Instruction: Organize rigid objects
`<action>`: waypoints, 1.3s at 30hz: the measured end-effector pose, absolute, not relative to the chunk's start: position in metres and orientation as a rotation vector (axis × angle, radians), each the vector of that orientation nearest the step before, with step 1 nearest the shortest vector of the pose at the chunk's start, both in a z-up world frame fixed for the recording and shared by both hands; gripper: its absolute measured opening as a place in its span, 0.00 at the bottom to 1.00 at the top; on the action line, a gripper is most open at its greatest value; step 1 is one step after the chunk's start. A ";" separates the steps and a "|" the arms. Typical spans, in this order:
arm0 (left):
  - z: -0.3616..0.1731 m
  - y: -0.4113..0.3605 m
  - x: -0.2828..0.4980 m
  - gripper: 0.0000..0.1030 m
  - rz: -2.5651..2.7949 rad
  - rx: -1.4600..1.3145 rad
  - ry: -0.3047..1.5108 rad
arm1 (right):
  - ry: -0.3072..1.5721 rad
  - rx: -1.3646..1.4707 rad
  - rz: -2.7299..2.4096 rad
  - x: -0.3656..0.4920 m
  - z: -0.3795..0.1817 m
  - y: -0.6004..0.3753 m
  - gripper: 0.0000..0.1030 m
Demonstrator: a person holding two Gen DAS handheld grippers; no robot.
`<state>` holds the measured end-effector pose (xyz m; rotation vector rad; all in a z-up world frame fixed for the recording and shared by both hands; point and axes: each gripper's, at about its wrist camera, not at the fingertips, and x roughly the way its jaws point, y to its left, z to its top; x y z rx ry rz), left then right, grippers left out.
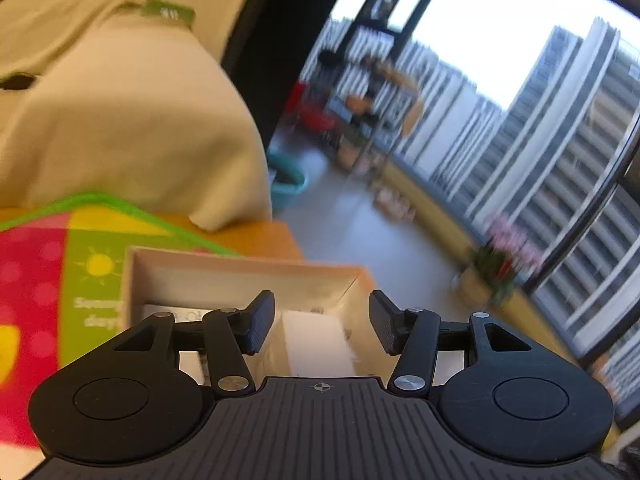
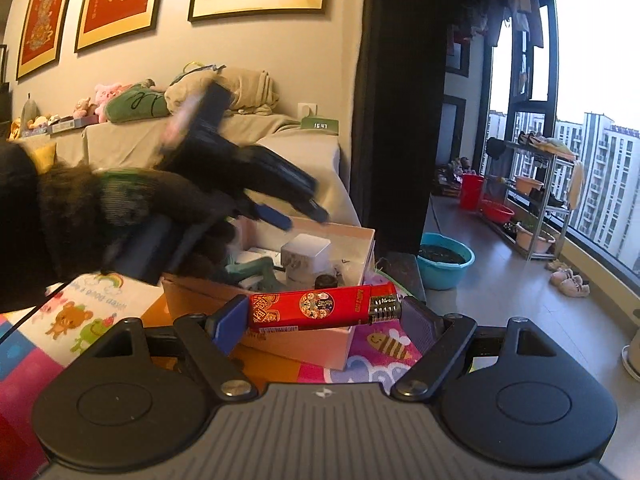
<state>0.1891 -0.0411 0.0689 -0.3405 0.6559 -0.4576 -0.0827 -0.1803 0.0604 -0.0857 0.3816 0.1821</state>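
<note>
Lighter (image 2: 320,310): glossy red printed plastic body, shiny ribbed metal cap. Box (image 2: 296,344): matt cardboard. Fingers (image 1: 262,322): matt black plastic, ribbed pads. Play mat (image 1: 36,276): smooth, colour-printed.

"16:47" on green clock (image 2: 319,125), lighter (image 2: 324,307) txt unreadable

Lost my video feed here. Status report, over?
Right hand-held gripper shut on red lighter, short of the cardboard box. Left hand-held gripper open, empty, over the box; its arm crosses above the opening.
</note>
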 end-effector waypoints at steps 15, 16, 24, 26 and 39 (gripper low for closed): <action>0.020 0.048 -0.002 0.55 -0.322 -0.109 0.697 | 0.445 -0.026 0.200 0.020 0.073 -0.114 0.82; 0.017 0.052 -0.005 0.55 -0.320 -0.103 0.700 | 0.456 -0.024 0.188 0.019 0.070 -0.112 0.83; 0.002 0.030 -0.026 0.54 -0.257 0.161 0.684 | 0.613 0.014 0.102 -0.032 0.019 -0.105 0.86; -0.002 0.030 -0.021 0.51 -0.258 0.136 0.683 | 0.667 0.024 0.076 -0.033 0.000 -0.103 0.86; -0.009 0.014 -0.006 0.94 -0.229 -0.020 0.683 | 0.750 0.028 0.022 -0.020 -0.029 -0.103 1.00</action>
